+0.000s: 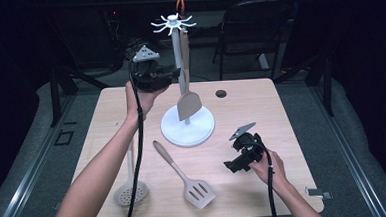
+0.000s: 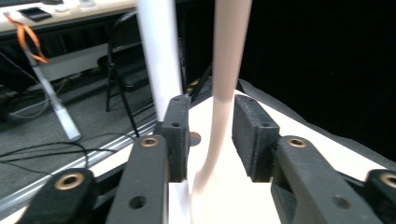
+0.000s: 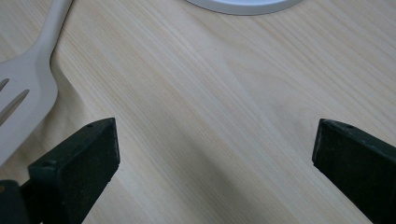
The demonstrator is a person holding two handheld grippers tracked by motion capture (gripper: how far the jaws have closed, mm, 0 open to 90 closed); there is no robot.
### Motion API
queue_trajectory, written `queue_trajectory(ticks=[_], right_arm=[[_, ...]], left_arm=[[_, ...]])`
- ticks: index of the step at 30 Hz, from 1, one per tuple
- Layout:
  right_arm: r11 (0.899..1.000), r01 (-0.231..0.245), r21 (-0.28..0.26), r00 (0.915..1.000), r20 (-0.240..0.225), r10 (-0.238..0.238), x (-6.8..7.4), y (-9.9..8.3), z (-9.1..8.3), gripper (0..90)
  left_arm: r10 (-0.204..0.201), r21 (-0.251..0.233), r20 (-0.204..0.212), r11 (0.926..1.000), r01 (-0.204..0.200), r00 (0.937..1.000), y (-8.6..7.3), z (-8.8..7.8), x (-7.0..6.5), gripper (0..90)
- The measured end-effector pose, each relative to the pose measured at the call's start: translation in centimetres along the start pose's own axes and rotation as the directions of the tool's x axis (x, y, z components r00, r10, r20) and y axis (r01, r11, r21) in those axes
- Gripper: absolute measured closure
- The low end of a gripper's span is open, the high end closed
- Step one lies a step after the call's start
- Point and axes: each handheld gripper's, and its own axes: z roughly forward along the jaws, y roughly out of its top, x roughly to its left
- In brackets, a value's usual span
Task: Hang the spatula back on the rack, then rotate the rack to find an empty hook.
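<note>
One pale wood-grain rectangular worktop [image 1: 261,115] carries the lot, a round cable hole near its far edge. On it, towards the far middle, stands a white utensil stand [image 1: 188,124] with a round disc base, an upright white post and a spoked hook crown at the top. From that crown hangs a beige solid turner with a long handle [image 1: 187,96], blade down, just above the base and just beside the post. The left tool [image 1: 175,73], a black two-jaw unit with a grey three-cornered plate, is held level at the turner's handle; in the left gripper view its jaws stand partly spread with the handle [image 2: 224,93] between the pads, a gap showing on both sides, and the white post just left of the left pad; whether either pad touches the handle cannot be told. The right tool [image 1: 232,165], held low over the near right of the worktop, has its jaws spread wide with nothing but bare wood between them. Lying flat on the near side are a beige slotted turner with a wooden handle [image 1: 187,176], well apart from the stand, and a grey perforated round skimmer [image 1: 130,193] at the near left, partly under the left forearm.
</note>
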Motion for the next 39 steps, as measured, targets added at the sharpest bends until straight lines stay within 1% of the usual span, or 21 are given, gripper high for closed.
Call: queue_trajectory(ticks=[3,5,8,10,12,13,15,16,19,20,22,25,26,27,29,31,32,34,35,36,39], right_arm=[[1.000,0.001,0.004,1.0000,0.000,-0.001,0.0,0.0,0.0,0.5],[1.000,0.001,0.003,1.0000,0.002,-0.001,0.0,0.0,0.0,0.5],[1.000,0.002,0.007,1.0000,0.002,-0.002,0.0,0.0,0.1,0.5],[1.000,0.001,0.006,1.0000,0.002,-0.001,0.0,0.0,0.1,0.5],[1.000,-0.002,-0.003,1.0000,-0.004,0.002,0.1,0.0,0.2,0.5],[1.000,-0.005,0.003,1.0000,-0.005,0.005,0.1,0.1,0.3,0.5],[1.000,0.007,0.014,1.0000,0.000,-0.007,0.1,0.1,0.3,0.5],[1.000,0.013,0.021,0.9999,0.003,-0.013,0.1,0.1,0.2,0.5],[1.000,-0.001,0.004,1.0000,-0.003,0.001,0.1,0.0,0.3,0.5],[1.000,0.006,0.006,1.0000,0.003,-0.006,0.0,0.0,0.2,0.5],[1.000,-0.003,-0.003,1.0000,-0.007,0.003,0.1,0.0,0.3,0.5],[1.000,0.016,0.009,0.9998,0.010,-0.016,0.1,0.1,0.1,0.5],[1.000,0.021,0.016,0.9998,0.004,-0.021,0.1,0.0,0.2,0.5],[0.999,0.021,0.025,0.9998,0.001,-0.021,0.1,0.0,0.2,0.5],[1.000,0.007,0.017,1.0000,0.005,-0.008,0.1,-0.1,0.2,0.4],[1.000,0.012,0.014,0.9999,0.009,-0.012,0.1,-0.2,0.1,0.5],[1.000,0.007,0.002,0.9999,0.011,-0.007,0.1,-0.3,0.1,0.5],[1.000,0.011,0.011,0.9998,0.014,-0.011,0.0,-0.2,-0.1,0.5],[1.000,-0.007,-0.010,0.9999,0.009,0.007,0.1,-0.3,0.1,0.5],[1.000,0.012,0.005,0.9998,0.016,-0.012,0.0,-0.2,0.0,0.5],[1.000,0.007,-0.002,1.0000,0.005,-0.007,0.1,-0.1,0.2,0.5]], left_arm=[[-0.003,-0.015,-0.028,0.9999,0.003,0.9996,0.3,-0.7,0.4,76.8],[0.005,-0.025,-0.049,0.9997,-0.006,0.9988,0.7,-1.0,0.5,81.6],[0.034,-0.044,-0.076,0.9983,-0.038,0.9965,1.4,-1.5,0.5,87.6],[0.041,-0.057,-0.077,0.9973,-0.046,0.9962,1.9,-1.8,0.5,89.7],[0.053,-0.073,-0.085,0.9956,-0.060,0.9949,2.5,-2.2,0.5,89.8],[0.064,-0.076,-0.091,0.9946,-0.071,0.9938,2.7,-2.4,0.4,89.8],[0.070,-0.085,-0.095,0.9933,-0.078,0.9930,3.2,-2.7,0.4,89.8],[0.071,-0.091,-0.097,0.9926,-0.080,0.9927,3.5,-2.8,0.5,89.8],[0.072,-0.112,-0.108,0.9902,-0.084,0.9916,4.3,-3.4,0.7,89.8],[0.071,-0.119,-0.111,0.9894,-0.084,0.9914,4.6,-3.6,0.8,89.8],[0.073,-0.129,-0.119,0.9876,-0.089,0.9901,5.1,-3.9,0.9,89.8],[0.075,-0.135,-0.127,0.9865,-0.093,0.9891,5.7,-4.2,1.0,89.8],[0.074,-0.136,-0.129,0.9865,-0.091,0.9888,5.9,-4.3,1.0,89.8],[0.071,-0.139,-0.129,0.9862,-0.089,0.9891,6.0,-4.3,1.1,89.8],[0.068,-0.145,-0.140,0.9855,-0.089,0.9878,6.3,-4.4,1.1,89.8],[0.064,-0.127,-0.163,0.9882,-0.086,0.9844,6.5,-4.3,1.2,89.8],[0.061,-0.125,-0.165,0.9887,-0.082,0.9845,6.6,-4.3,1.3,89.8],[0.060,-0.121,-0.171,0.9894,-0.081,0.9834,6.8,-4.1,1.4,89.8],[0.058,-0.121,-0.174,0.9895,-0.079,0.9831,6.8,-4.0,1.5,89.8],[0.055,-0.119,-0.175,0.9900,-0.076,0.9830,6.9,-4.0,1.6,89.8],[0.050,-0.117,-0.186,0.9905,-0.073,0.9812,7.0,-3.8,1.9,89.9]])
